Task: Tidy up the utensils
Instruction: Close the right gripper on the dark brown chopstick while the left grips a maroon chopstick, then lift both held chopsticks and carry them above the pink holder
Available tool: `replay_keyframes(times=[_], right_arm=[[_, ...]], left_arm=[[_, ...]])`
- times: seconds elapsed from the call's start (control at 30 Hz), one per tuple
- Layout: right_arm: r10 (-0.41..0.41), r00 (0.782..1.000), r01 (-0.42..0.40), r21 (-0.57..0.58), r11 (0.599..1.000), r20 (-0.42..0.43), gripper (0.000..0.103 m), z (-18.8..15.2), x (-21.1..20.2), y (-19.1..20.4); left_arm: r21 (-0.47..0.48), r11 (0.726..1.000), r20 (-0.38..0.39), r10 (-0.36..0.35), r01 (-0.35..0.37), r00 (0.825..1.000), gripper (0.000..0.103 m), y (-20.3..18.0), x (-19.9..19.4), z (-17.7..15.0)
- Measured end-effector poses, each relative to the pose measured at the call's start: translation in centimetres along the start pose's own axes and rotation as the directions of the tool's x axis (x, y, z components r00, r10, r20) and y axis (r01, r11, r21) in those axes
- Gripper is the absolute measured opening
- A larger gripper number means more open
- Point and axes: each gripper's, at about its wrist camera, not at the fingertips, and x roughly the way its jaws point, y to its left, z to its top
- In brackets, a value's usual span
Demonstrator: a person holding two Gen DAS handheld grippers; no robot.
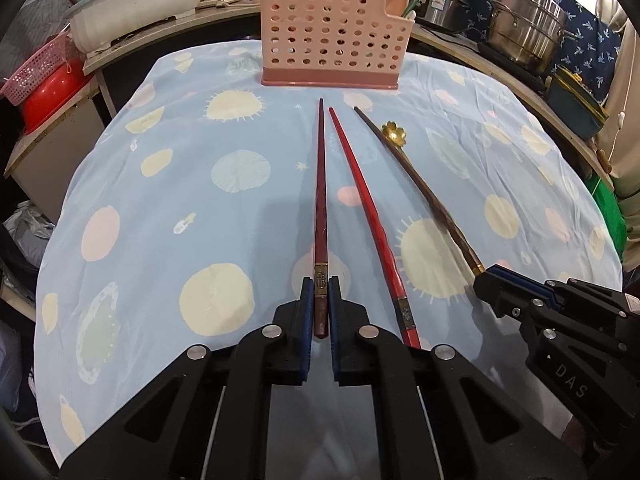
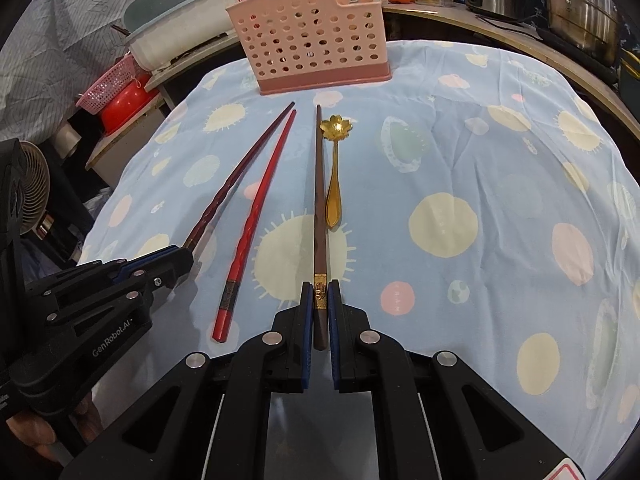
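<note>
Spotted cloth [image 1: 160, 240] | perforated plastic holder [image 1: 332, 32] (pink) | twisted red chopstick [image 1: 372, 224]

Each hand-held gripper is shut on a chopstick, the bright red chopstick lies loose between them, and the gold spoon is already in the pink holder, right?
Not quite: the gold spoon still lies on the cloth beside the right hand-held gripper's chopstick, short of the pink holder, as the right wrist view shows. The rest holds.

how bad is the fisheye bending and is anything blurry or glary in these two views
Left wrist view: strong barrel bend, the tablecloth edge bows, corners vignette black; chopsticks sharp, dark red chopstick crisp. Right wrist view: same curvature, steel pot carries highlights, gold spoon glints, no motion blur.
</note>
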Motion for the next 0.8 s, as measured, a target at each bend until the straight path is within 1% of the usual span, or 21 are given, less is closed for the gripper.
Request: replay_keyframes(times=[0.2, 0.37, 0.6, 0.8], right_arm=[[0.021, 0.998, -0.022, 0.019, 1.000, 0.056, 0.007, 0.7, -2.6, -0.4], [0.023, 0.991, -0.025, 0.014, 1.000, 0.135, 0.007, 2.0, -5.6, -0.4], [0.038, 0.971, -0.045, 0.022, 0.999, 0.235, 0.007, 5.6, -9.4, -0.6], [0.058, 0.950, -0.065, 0.013, 0.998, 0.307, 0.007, 9.6, -11.5, -0.5]], left_arm=[[-0.025, 1.000, 0.039, -0.012, 0.013, 0.999, 0.007, 0.8, -2.5, 0.9], [-0.040, 0.999, 0.083, -0.017, 0.020, 0.996, 0.007, 1.2, -4.7, 2.2], [-0.035, 0.999, 0.160, -0.017, 0.023, 0.987, 0.007, 1.4, -8.0, 5.3], [-0.028, 0.999, 0.249, -0.017, 0.025, 0.968, 0.007, 1.6, -10.9, 9.5]])
